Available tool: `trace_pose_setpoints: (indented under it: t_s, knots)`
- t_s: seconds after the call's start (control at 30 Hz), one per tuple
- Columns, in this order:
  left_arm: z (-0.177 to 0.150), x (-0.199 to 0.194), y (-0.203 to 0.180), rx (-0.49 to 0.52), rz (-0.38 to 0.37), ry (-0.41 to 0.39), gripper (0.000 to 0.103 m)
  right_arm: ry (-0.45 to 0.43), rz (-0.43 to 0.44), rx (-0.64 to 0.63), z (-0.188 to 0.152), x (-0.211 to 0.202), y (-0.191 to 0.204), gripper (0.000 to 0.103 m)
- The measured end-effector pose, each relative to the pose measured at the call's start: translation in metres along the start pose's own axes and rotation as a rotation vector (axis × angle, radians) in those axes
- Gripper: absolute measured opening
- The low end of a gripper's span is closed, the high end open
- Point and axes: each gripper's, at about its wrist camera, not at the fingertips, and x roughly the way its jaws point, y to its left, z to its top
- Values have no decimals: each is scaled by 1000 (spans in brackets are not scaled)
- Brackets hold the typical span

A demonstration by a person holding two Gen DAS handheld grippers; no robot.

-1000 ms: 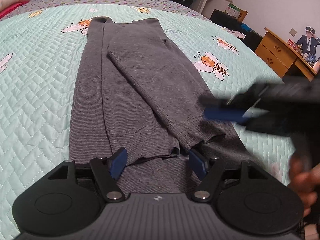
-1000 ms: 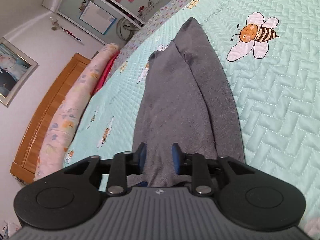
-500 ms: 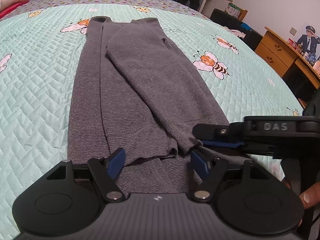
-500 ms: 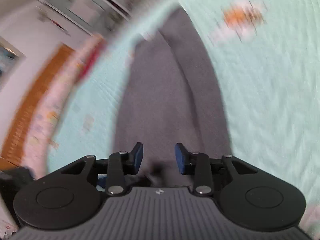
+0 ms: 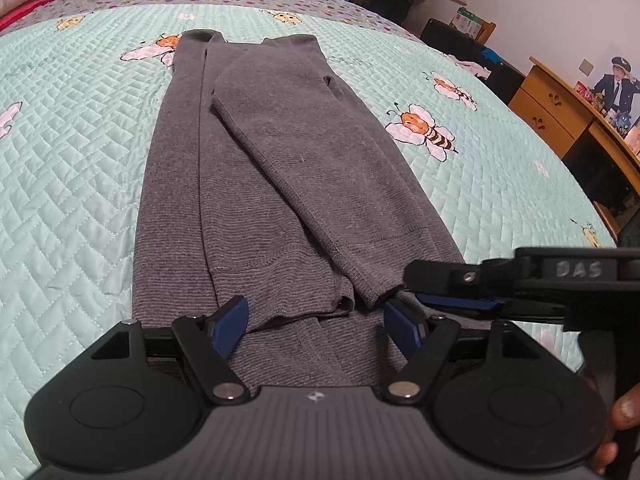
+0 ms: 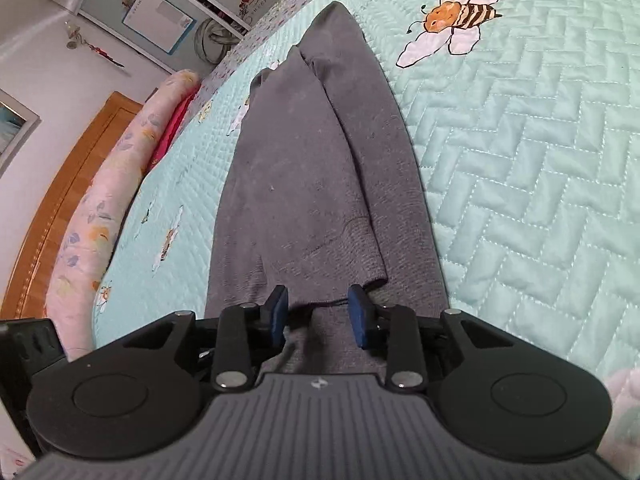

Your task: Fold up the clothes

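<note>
Two grippers sit low over the near end of the bed (image 5: 72, 184), whose mint quilted cover with its bee prints fills most of what I see in both wrist views. Lying lengthwise along the middle of that cover is the grey garment (image 5: 248, 184), a long knit piece with both sides turned in toward its centre, so that the sleeves (image 5: 304, 168) run down the top layer and end in cuffs just short of the near hem; the far end reaches toward the patterned border at the far edge of the bed. Off the right edge of the bed I can see a wooden dresser (image 5: 560, 108), and in the right wrist view a floral bolster (image 6: 100, 216) lies along the headboard side. My left gripper (image 5: 316, 324) hovers at the near hem with its jaws spread wide, the blue pads on either side of the bottom strip of cloth and nothing clamped between them. My right gripper (image 5: 460, 300) comes in from the right edge, turned on its side, its tip at the right sleeve cuff; from its own camera (image 6: 318, 314) the jaws stand moderately apart with the cuff edge lying just ahead of the pads, and I see no cloth pinched between them.
</note>
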Motion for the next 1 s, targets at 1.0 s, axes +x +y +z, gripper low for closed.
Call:
trace_pose_setpoints:
  t_s: [1.0]
  knots:
    - [1,5,-3,-24,-31,3,96,-102,87,-33,-2,-18,12,48]
